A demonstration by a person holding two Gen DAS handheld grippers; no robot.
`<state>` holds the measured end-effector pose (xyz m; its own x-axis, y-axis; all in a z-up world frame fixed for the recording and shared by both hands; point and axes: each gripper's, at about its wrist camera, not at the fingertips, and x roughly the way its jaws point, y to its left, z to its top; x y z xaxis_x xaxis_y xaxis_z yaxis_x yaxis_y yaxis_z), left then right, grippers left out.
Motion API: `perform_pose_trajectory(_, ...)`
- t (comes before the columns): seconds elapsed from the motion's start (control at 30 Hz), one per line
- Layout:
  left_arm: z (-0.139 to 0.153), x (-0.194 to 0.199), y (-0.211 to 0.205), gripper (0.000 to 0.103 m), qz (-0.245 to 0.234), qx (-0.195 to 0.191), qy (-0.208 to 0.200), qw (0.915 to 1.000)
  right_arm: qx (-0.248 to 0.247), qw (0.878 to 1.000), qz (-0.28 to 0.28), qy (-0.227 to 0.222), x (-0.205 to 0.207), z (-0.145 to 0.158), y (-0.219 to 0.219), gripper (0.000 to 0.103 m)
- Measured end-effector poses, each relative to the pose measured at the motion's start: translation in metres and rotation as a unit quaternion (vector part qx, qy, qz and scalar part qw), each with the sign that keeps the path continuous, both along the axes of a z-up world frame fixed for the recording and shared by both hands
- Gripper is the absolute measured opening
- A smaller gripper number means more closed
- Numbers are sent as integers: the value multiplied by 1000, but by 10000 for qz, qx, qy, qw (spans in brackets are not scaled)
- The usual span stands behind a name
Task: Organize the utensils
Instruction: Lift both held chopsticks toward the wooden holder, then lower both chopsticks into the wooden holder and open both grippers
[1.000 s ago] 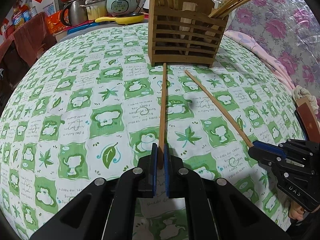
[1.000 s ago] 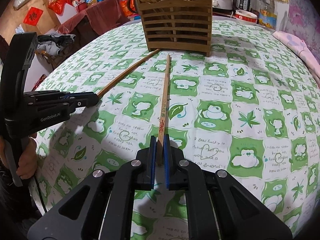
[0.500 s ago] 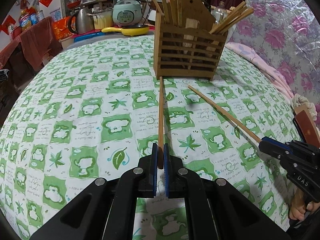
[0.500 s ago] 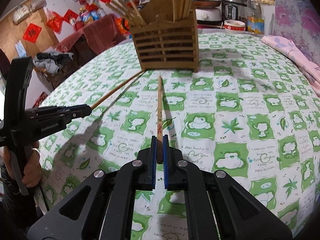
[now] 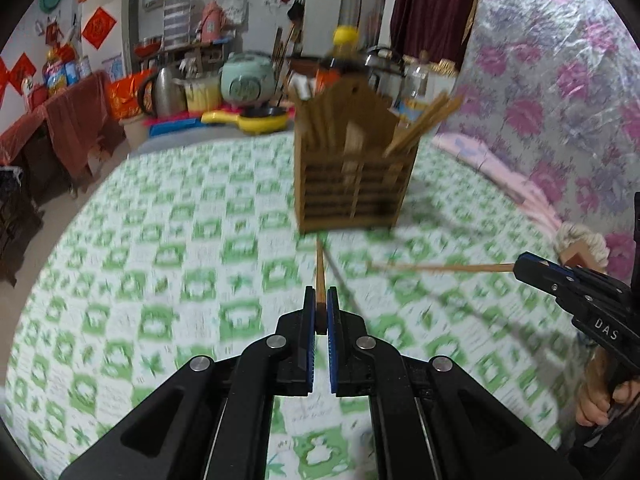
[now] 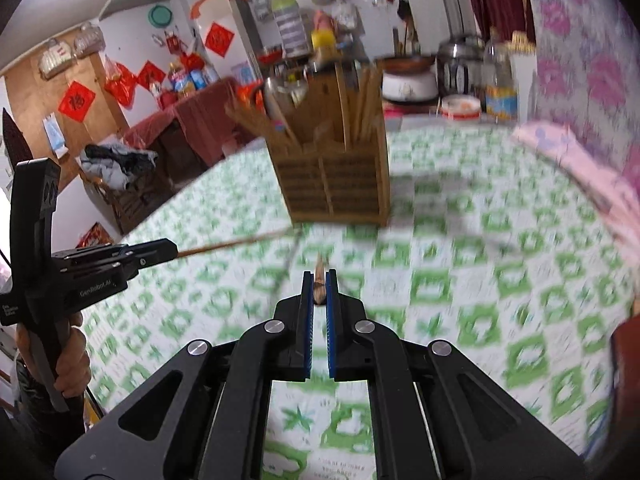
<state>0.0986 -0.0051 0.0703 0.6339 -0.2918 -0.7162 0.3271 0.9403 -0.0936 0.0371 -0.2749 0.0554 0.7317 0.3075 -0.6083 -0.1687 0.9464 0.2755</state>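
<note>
In the left wrist view, the left gripper (image 5: pixel 321 308) has its blue pads pinched tight on the near end of a chopstick (image 5: pixel 319 270), which runs straight ahead toward the foot of the wooden holder (image 5: pixel 354 184) standing on the green-and-white tablecloth (image 5: pixel 160 280). The holder already has chopsticks standing in both its halves, some leaning out to the right. At the right edge of this view the right gripper (image 5: pixel 520 266) shows from the side, closed on a second chopstick (image 5: pixel 440 268) that reaches across toward the middle of the table; part of the person's hand (image 5: pixel 600 404) shows beneath it. The cloth is blurred, so whether either stick's far tip touches the cloth cannot be told. In the right wrist view, the right gripper (image 6: pixel 319 292) is likewise clamped shut on the end of its chopstick (image 6: pixel 319 276), seen nearly end-on and pointing toward the holder (image 6: pixel 336 184), whose two compartments carry bundles of sticks. At the left, the left gripper (image 6: pixel 170 250) holds its chopstick (image 6: pixel 236 243) out toward the holder's base, with the person's hand (image 6: pixel 72 360) wrapped round the handle. No other loose utensil shows on the visible cloth. As a judgement, the task looks far along: most sticks are housed, and these two, both gripped and near the holder but not yet over it, remain to be tipped upright and dropped into a compartment.
</note>
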Motion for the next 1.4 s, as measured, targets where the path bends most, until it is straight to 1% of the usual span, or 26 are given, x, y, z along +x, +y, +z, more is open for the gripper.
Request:
perform_pose_trajectory(0.1,27,7,-8,6,-23,-52,-226,9997,19,9996,-61,-278,6,25,0,7)
perform_pose_trajectory(0.17,40,9,-12,6,-64,-104,-311,9994,68,9991,-85,-421,9,38,0,7)
perform_pose_trajectory(0.2,48,9,-15,6,-105,-164,-355,9992,83,9989,-92,-456,11,42,0,7)
perform_pose_trajectory(0.27,54,9,-19,6,-194,-231,-385,9988,101,9984,-99,-541,12,47,2,7)
perform_pose_trajectory(0.53,37,14,-28,6,-248,-70,-331,9991,34,9994,-15,-335,19,27,14,7)
perform_pose_trajectory(0.67,43,23,-25,6,-248,-116,-279,9992,30,9993,-52,-375,19,31,14,6)
perform_pose_trajectory(0.77,54,33,-26,6,-251,-151,-286,9992,-72,9986,-84,-508,21,42,16,6)
perform_pose_trajectory(0.87,76,42,-31,6,-232,-148,-500,9984,-187,9970,-137,-736,25,60,18,6)
perform_pose_trajectory(0.97,101,48,-35,6,-231,-249,-737,9967,-291,9941,-250,-1011,32,79,20,6)
perform_pose_trajectory(1.1,137,56,-41,6,-157,-330,-1171,9924,-271,9893,-377,-1383,46,107,23,6)
perform_pose_trajectory(1.2,165,67,-46,6,-26,-432,-1538,9871,-263,9848,-529,-1632,57,125,25,6)
perform_pose_trajectory(1.27,178,73,-48,6,68,-499,-1766,9830,-258,9819,-631,-1766,63,132,25,6)
perform_pose_trajectory(1.33,188,80,-50,6,205,-576,-2025,9774,-273,9782,-767,-1912,72,140,24,6)
perform_pose_trajectory(1.4,190,88,-52,6,308,-655,-2203,9727,-245,9750,-902,-2018,81,143,22,6)
